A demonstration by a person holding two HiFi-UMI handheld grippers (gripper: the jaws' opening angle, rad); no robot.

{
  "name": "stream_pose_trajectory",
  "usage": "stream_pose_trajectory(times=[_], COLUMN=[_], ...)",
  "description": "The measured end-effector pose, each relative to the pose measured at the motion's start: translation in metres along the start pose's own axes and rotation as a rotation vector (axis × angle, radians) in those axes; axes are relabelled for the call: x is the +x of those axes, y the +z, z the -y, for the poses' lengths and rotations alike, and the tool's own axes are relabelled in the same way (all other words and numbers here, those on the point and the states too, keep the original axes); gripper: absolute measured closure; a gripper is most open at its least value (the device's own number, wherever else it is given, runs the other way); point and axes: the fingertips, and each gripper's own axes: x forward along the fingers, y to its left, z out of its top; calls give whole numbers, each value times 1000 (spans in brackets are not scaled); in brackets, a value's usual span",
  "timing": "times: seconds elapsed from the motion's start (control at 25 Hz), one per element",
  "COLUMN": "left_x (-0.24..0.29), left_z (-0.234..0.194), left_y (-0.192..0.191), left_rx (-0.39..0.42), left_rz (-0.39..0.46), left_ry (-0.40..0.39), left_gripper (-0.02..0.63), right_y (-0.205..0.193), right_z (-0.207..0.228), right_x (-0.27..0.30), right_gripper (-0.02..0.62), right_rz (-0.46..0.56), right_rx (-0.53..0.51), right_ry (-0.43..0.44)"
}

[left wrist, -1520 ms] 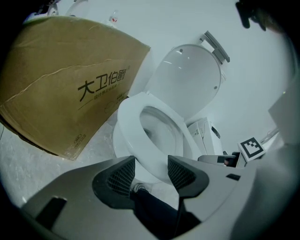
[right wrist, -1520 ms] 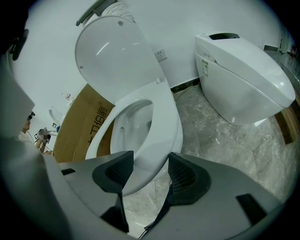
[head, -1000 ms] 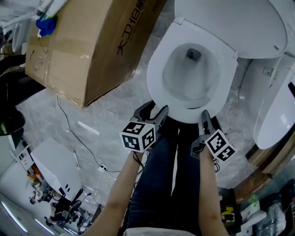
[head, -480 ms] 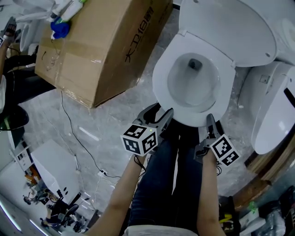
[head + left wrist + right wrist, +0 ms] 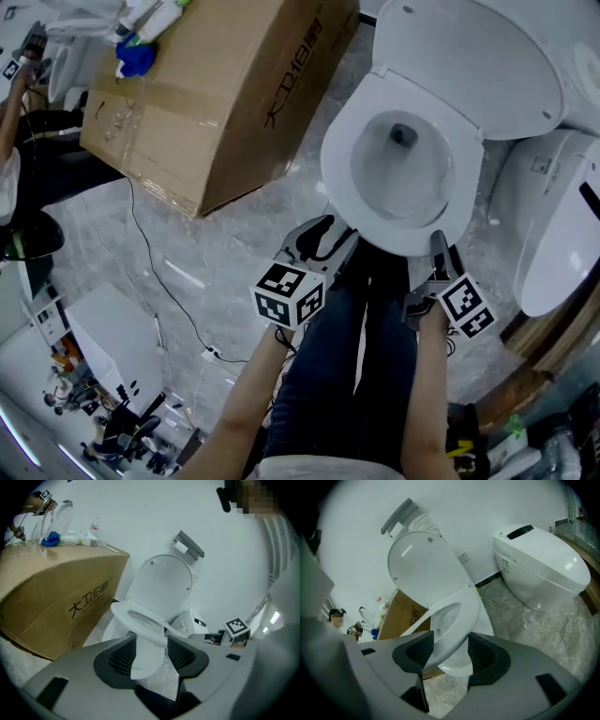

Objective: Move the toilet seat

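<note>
The white toilet seat [image 5: 339, 178] stands tilted up off the bowl, its front edge raised. Behind it the lid [image 5: 469, 66] leans back, upright. My left gripper [image 5: 336, 234] is shut on the seat's front left rim. In the left gripper view the seat [image 5: 140, 625] passes between the dark ribbed pads of the left gripper [image 5: 150, 651]. My right gripper [image 5: 437, 246] is shut on the front right rim. The right gripper view shows the seat [image 5: 459, 616] wedged between the pads of the right gripper [image 5: 450, 651], the lid [image 5: 422, 569] above it.
A big cardboard box [image 5: 225, 84] with bottles on top lies close to the toilet's left. A second white toilet [image 5: 553, 234] stands at the right. A thin cable [image 5: 155, 272] runs over the marble floor. The person's legs are right below the grippers.
Both grippers have risen a little, still on the seat's front rim, and the seat's front edge has come up with them.
</note>
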Motion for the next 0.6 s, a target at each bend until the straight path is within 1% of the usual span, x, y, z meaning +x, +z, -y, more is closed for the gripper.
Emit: stream_pose_trajectory(times=[0.12,0.2,0.36,0.44,0.52,0.6], left_x=[-2,0,7,10,12,12], left_z=[5,12,29,35,39,43], left_y=[-1,-3,-8,-8,-6,-3], left_rx=[101,162,217,240,264,288], left_rz=[-12,-26,-59,-69,-74,-70], left_ry=[26,21,-29,-39,-39,-41], left_gripper=[388,388,388,397,422,479], right_y=[6,10,16,20,24,28], right_z=[-5,-8,-11,-13,-15,-17], right_x=[-3,-5,-9,-10,-11,-13], right_gripper=[356,356,356,356,356,355], right_rz=[21,32,44,53,62,70], right_rx=[15,22,35,43,50,58], right_ry=[8,13,27,32,36,41])
